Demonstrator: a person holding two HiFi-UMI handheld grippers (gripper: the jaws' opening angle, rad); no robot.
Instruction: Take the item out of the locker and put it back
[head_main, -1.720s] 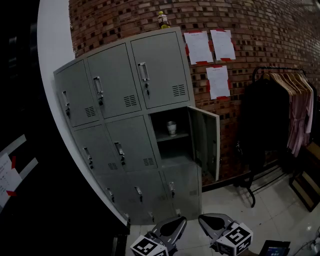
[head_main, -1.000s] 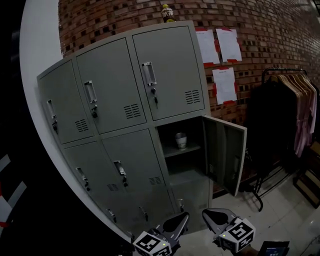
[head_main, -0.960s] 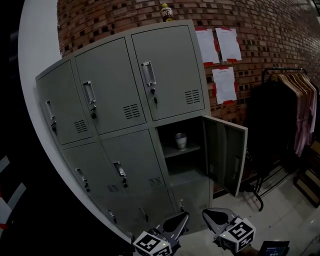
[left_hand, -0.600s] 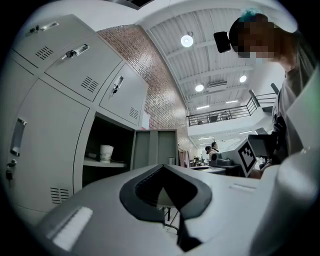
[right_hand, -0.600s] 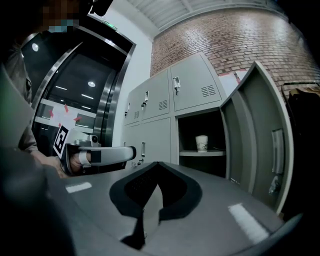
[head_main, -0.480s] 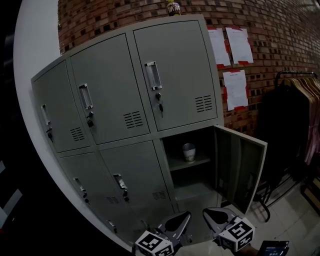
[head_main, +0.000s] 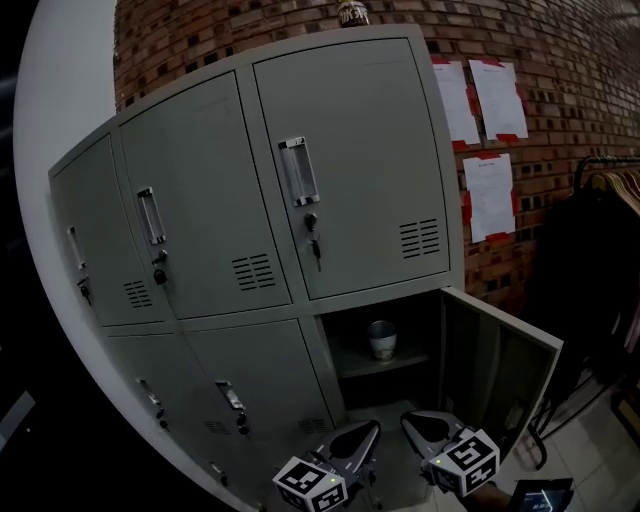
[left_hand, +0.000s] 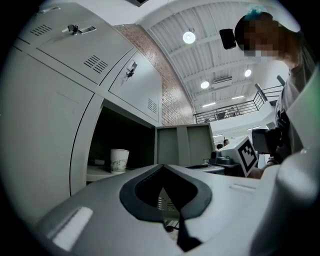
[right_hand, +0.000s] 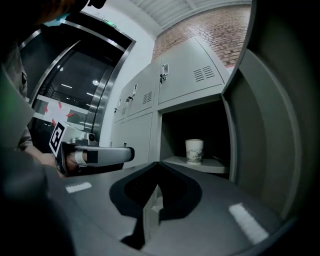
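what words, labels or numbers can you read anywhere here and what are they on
Nothing is legible in any view.
White paper sheets taped to the red brick wall: printed lines, too small to read.
Label on the dark bottle atop the grey metal lockers: blurred.
White paper cup with a dark pattern: no words made out.
Black-and-white marker cubes: coded squares, no words.

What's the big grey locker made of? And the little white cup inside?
The tall grey locker looks like matte painted sheet metal: thin flat doors with punched vent slots. The small white patterned cup inside it is probably paper, going by its thin tapered wall, but it could be ceramic.
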